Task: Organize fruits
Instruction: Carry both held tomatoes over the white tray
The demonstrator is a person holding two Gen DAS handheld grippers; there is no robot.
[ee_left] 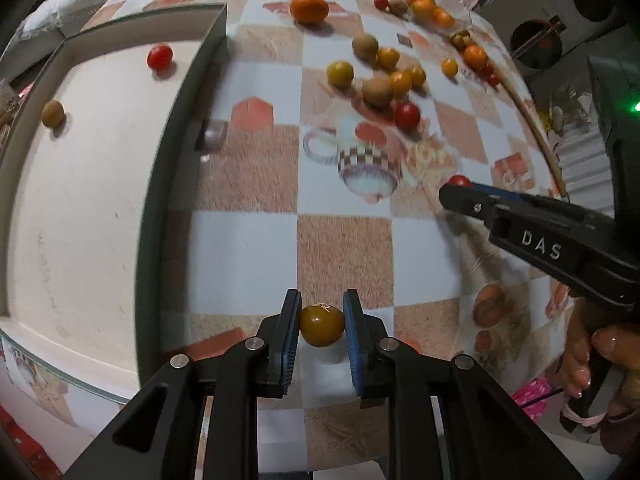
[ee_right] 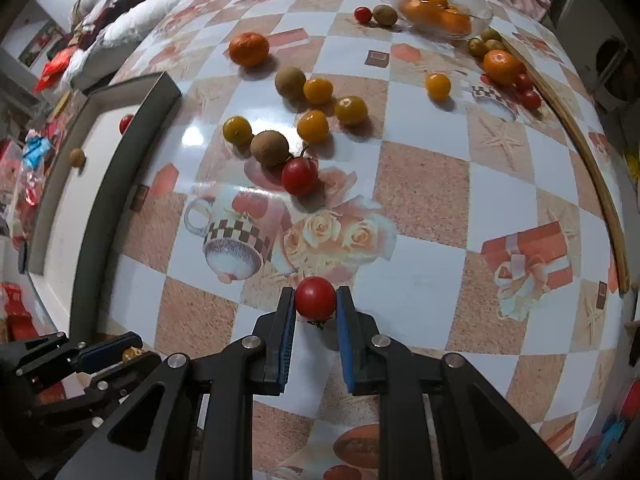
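Note:
My left gripper [ee_left: 322, 322] is shut on a yellow-brown tomato [ee_left: 322, 325], held over the checked table near the tray's right wall. My right gripper [ee_right: 316, 300] is shut on a red tomato [ee_right: 315, 297] above the table; it also shows in the left wrist view [ee_left: 460, 192] at the right, with the red tomato [ee_left: 459, 180] at its tip. The white tray [ee_left: 100, 200] with a dark rim holds a red tomato [ee_left: 159, 56] and a brown fruit [ee_left: 53, 113]. A cluster of yellow tomatoes [ee_right: 317, 126], brown fruits [ee_right: 269, 148] and a red tomato [ee_right: 299, 175] lies mid-table.
A tangerine [ee_right: 248, 49] lies alone at the far side. A glass bowl [ee_right: 476, 0] with tangerines stands at the back right, with more small fruits [ee_right: 502, 65] near the table's curved right edge [ee_right: 600, 184]. Bedding and clutter lie beyond the table at left.

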